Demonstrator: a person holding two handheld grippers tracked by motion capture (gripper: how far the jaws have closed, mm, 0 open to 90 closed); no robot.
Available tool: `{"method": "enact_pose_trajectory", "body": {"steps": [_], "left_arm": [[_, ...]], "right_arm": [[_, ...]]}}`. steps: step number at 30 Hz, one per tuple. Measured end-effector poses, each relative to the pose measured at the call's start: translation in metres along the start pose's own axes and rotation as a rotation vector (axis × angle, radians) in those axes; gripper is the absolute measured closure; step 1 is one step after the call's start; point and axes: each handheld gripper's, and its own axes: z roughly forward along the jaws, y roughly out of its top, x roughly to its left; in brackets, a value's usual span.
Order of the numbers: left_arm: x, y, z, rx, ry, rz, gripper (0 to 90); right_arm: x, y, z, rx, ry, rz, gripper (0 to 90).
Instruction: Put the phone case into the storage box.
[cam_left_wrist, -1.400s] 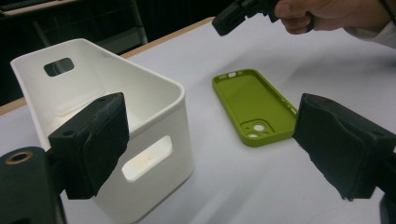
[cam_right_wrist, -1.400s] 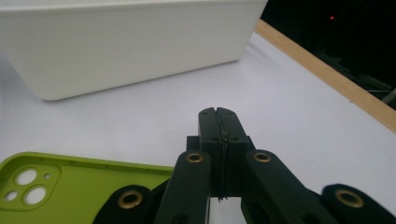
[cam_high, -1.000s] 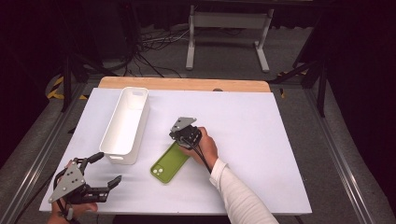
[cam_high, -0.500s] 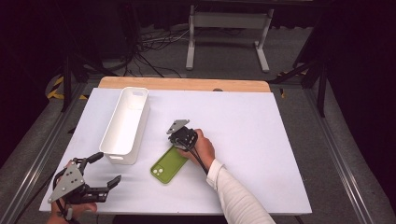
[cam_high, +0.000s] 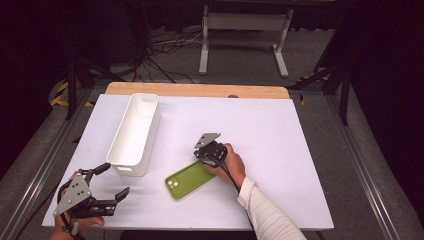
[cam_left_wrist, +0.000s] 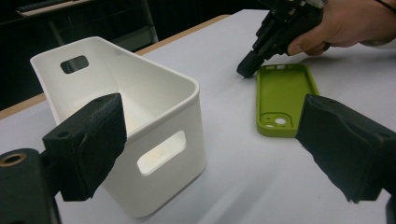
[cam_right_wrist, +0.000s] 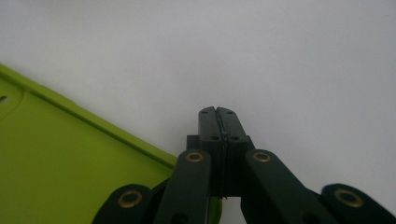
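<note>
A green phone case (cam_high: 189, 180) lies open side up on the white table, near the front middle. My right gripper (cam_high: 201, 156) is shut and empty, pointing down with its tips at the table just past the case's far edge. The right gripper view shows the shut jaws, my right gripper (cam_right_wrist: 218, 116), over bare table beside the case's rim (cam_right_wrist: 56, 163). In the left gripper view the same tip (cam_left_wrist: 246, 66) stands at the case's (cam_left_wrist: 282, 98) far end. My left gripper (cam_high: 113, 180) rests open and empty at the front left, its pads (cam_left_wrist: 88, 140) wide apart.
A long white bin (cam_high: 134, 134) with handle slots stands left of centre, empty; its near end (cam_left_wrist: 154, 140) is close in front of my left gripper. The table (cam_high: 300, 150) has a wooden strip along its far edge. Dark floor with cables and a metal stand lies beyond.
My right gripper has shifted a little to the right and lower, toward the case's far end. The left gripper, the bin and the case have stayed put.
</note>
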Motion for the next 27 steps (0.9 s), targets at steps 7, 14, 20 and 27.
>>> {"method": "enact_pose_trajectory", "body": {"steps": [7,14,20,27], "left_arm": [[0.000,-0.001,0.001,0.011,-0.005,0.002,9.3],[0.000,-0.001,0.002,0.020,-0.003,0.006,9.3],[-0.001,-0.001,0.002,0.021,-0.005,0.005,9.4],[-0.002,-0.001,0.002,0.023,-0.003,0.006,9.4]], "right_arm": [[0.002,-0.017,-0.016,-0.010,0.020,0.023,90.0],[0.012,-0.029,-0.030,0.002,0.021,-0.004,90.0],[0.019,-0.037,-0.041,0.015,0.027,-0.028,90.0],[0.030,-0.047,-0.053,0.023,0.044,-0.039,90.0]]}}
